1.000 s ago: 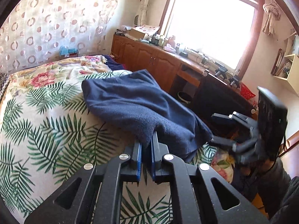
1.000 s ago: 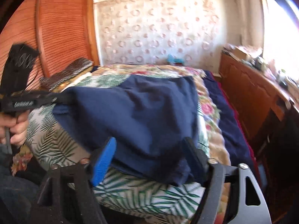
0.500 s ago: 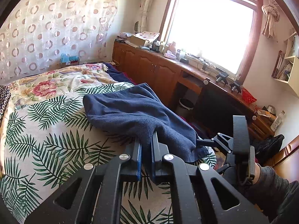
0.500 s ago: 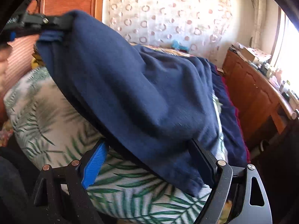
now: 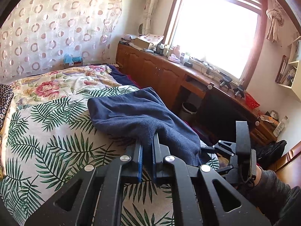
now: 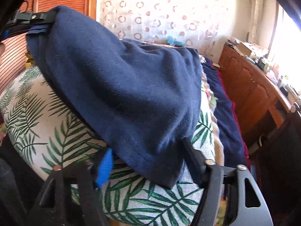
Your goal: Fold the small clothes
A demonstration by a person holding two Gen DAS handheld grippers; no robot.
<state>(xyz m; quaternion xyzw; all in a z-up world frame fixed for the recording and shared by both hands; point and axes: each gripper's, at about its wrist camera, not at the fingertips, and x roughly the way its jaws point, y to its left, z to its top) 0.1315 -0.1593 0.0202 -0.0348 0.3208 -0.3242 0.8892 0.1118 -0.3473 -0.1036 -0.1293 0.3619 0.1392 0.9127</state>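
A navy blue garment [image 5: 135, 116] lies on the palm-leaf bedspread [image 5: 47, 131], near the bed's edge. My left gripper [image 5: 147, 141] is shut on one near corner and holds it slightly raised. In the right wrist view that same left gripper [image 6: 37, 17] shows at the top left, with the garment [image 6: 131, 84] sloping down from it. My right gripper [image 6: 147, 146] straddles the garment's lower corner. Its jaws are closing, with the cloth hanging between the blue pad [image 6: 105, 167] and the black finger; the pads still stand apart. A sleeved hand [image 5: 267, 180] holds the right gripper [image 5: 207, 148].
A floral quilt [image 5: 62, 82] covers the far part of the bed. A wooden cabinet [image 5: 160, 71] with clutter runs under the bright window [image 5: 216, 32] on the right. A waste bin [image 5: 189, 109] stands beside the bed. A slatted wooden door [image 6: 11, 60] is on the left.
My right gripper has dropped and moved in over the garment's lower corner, and its jaws have narrowed. The left gripper has kept its grip and barely moved.
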